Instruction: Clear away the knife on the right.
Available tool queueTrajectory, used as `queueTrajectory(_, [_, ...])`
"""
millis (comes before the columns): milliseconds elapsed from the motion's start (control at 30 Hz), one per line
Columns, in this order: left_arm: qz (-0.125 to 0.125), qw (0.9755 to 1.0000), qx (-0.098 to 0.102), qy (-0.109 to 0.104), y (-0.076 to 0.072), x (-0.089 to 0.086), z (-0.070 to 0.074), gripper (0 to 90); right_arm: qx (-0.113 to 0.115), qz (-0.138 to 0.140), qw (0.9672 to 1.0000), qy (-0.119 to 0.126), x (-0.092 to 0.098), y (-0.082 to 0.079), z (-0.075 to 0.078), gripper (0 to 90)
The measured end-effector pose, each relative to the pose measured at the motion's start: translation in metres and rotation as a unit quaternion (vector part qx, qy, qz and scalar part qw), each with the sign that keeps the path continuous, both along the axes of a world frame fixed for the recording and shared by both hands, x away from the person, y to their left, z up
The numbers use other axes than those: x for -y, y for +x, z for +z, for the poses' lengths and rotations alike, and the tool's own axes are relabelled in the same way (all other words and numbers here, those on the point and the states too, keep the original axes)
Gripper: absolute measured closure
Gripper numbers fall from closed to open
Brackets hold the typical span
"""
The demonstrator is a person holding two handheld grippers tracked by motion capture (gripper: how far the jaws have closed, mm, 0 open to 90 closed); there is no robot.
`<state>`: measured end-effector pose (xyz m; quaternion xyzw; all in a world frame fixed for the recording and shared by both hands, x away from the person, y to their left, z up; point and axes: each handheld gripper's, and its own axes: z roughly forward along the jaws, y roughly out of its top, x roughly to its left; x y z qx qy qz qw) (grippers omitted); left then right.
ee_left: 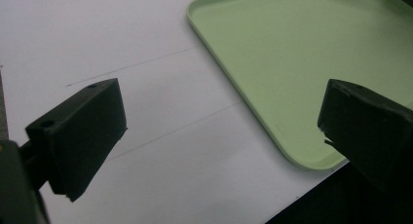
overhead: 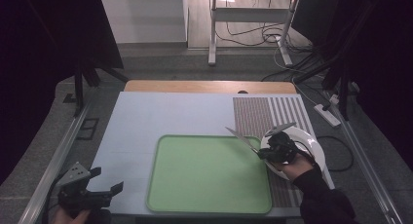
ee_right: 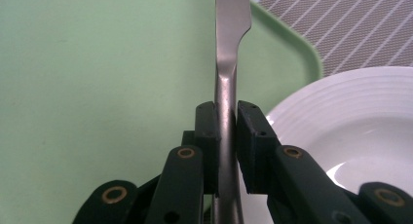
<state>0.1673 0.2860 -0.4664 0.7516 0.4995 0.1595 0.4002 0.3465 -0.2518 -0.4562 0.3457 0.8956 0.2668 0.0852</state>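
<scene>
No text, label, brand, number or sign can be read in any of the views.

The room was dim beyond the wooden-edged table [overhead: 209,86]. A grey floor [overhead: 160,63] ran back to a pale wall [overhead: 141,19], where a metal stand [overhead: 213,29] stood among tangled cables [overhead: 253,36]. What looked like dark curtains [overhead: 48,34] hung at both sides.
</scene>
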Motion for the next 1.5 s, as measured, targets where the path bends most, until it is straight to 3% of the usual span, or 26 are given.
queueTrajectory(500, [0.0,1.0,-0.001,0.0,0.0,0.0,0.0,3.6,-0.018,0.045,0.9987,-0.018,-0.031,-0.034,-0.01,80.3])
queueTrajectory(767, [-0.001,1.0,-0.001,0.001,0.001,0.0,0.0,3.6,-0.047,0.072,0.9946,-0.057,-0.048,-0.044,-0.025,80.2])
queueTrajectory(867, [0.0,1.0,0.0,0.001,0.0,0.0,0.0,3.6,-0.064,0.085,0.9914,-0.077,-0.052,-0.046,-0.031,80.1])
queueTrajectory(1000, [0.0,1.0,0.0,0.001,0.0,0.0,0.0,3.6,-0.084,0.103,0.9888,-0.068,-0.055,-0.047,-0.034,78.3])
queueTrajectory(1133, [0.0,1.0,-0.001,0.001,0.001,0.0,0.0,3.6,-0.081,0.094,0.9918,-0.033,-0.051,-0.042,-0.027,75.4])
queueTrajectory(1233, [0.0,1.0,-0.001,0.0,0.001,0.0,0.0,3.6,-0.079,0.108,0.9909,-0.014,-0.052,-0.039,-0.021,89.6])
queueTrajectory(1400, [0.0,1.0,-0.002,0.003,0.001,0.001,0.0,3.6,-0.082,0.137,0.9872,0.004,-0.077,-0.036,-0.023,90.0])
queueTrajectory(1433, [0.0,1.0,-0.002,0.003,0.001,0.001,0.0,3.6,-0.085,0.146,0.9857,-0.001,-0.086,-0.035,-0.026,90.0])
queueTrajectory(1500, [0.0,1.0,-0.002,0.002,0.001,0.0,0.0,3.6,-0.067,0.167,0.9831,-0.031,-0.099,-0.034,-0.031,90.0])
